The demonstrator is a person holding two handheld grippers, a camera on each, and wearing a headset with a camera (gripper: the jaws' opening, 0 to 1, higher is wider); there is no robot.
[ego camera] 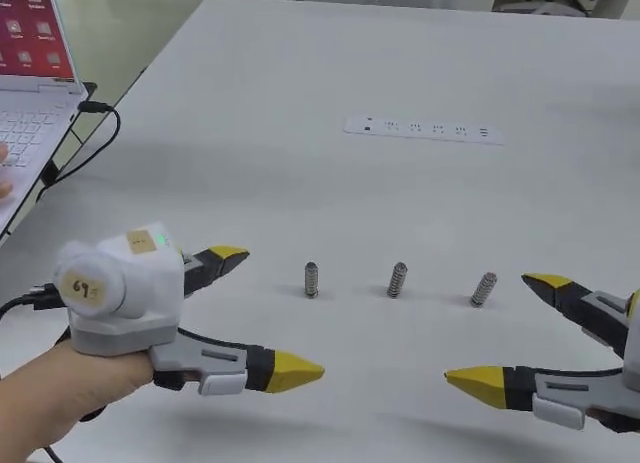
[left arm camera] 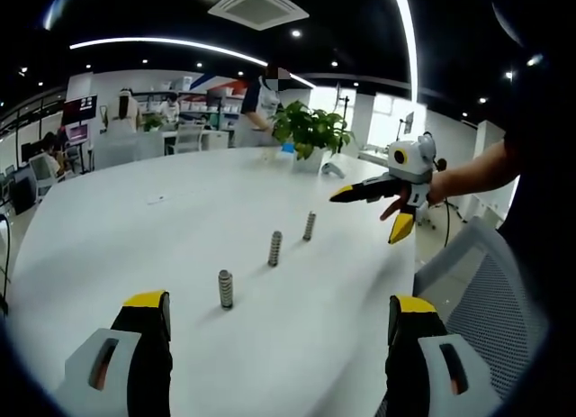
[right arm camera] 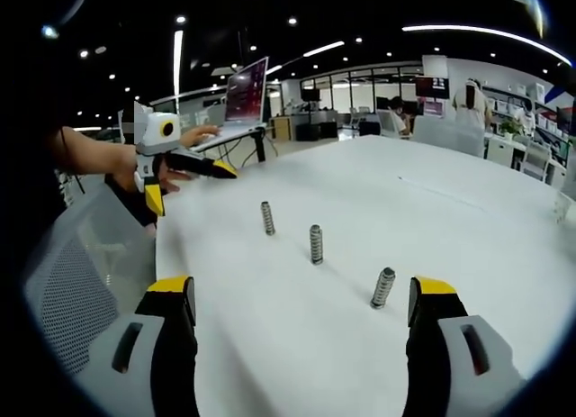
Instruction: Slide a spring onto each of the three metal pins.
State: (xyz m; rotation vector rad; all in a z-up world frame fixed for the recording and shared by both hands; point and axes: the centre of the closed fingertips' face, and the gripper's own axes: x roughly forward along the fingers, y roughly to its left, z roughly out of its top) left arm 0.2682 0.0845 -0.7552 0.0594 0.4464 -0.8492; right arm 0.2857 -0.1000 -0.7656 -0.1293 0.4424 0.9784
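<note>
Both your left hand-held gripper (ego camera: 282, 311) and right hand-held gripper (ego camera: 486, 328) gape empty either side of the springs (ego camera: 398, 279), which stand on the tabletop (ego camera: 300, 103); a careless sweep could topple one.

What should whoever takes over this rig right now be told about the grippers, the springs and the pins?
Left gripper: open, empty, above the table, short of the left spring.
Right gripper: open, empty, just beside the right spring.
Springs: left, middle spring and right stand in a row; the right one leans slightly.
Done: all three look seated, presumably each over its pin; the coils hide that.
Left: probably nothing; check the leaning one.
</note>
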